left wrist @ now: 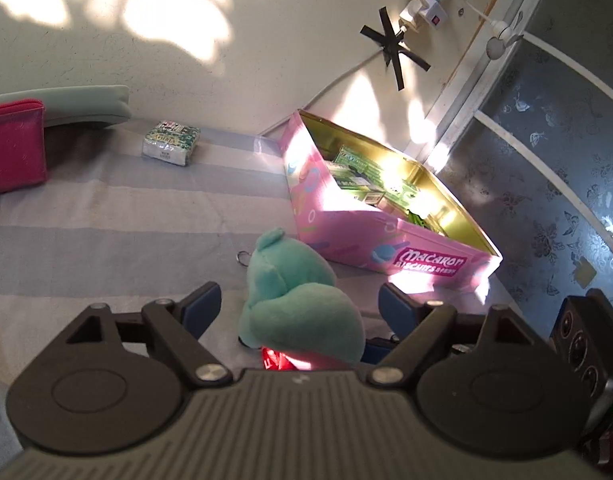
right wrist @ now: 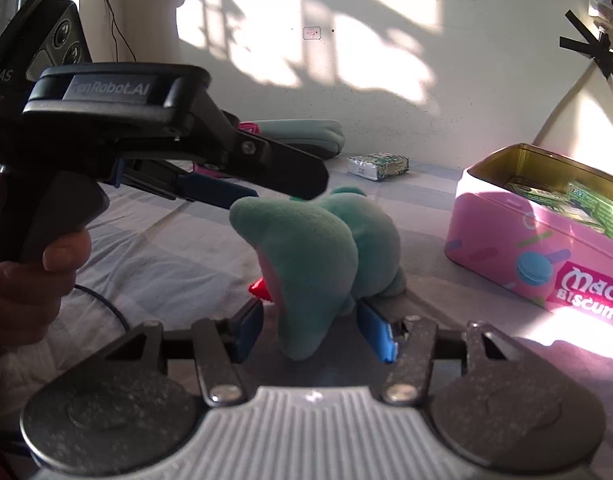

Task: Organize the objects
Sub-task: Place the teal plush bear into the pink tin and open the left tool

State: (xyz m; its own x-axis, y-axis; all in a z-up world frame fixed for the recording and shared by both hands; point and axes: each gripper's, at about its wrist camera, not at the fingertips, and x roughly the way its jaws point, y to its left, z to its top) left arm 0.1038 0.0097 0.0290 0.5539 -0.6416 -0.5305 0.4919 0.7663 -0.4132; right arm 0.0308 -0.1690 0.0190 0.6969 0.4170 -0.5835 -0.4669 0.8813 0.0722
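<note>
Left wrist view: left gripper [left wrist: 300, 300] gapes around the green plush toy [left wrist: 294, 304] on the striped cloth, pads clear; right gripper [right wrist: 314, 330] parted, toy between, pink tin [left wrist: 386, 240] right.

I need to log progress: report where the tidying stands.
Done: green packets already lie inside the pink biscuit tin. In hand: the teal plush toy sits on the striped cloth between the open pads of the right gripper; the left gripper also stands open around it. Left: the plush, the lone packet and the pouches by the wall.
</note>
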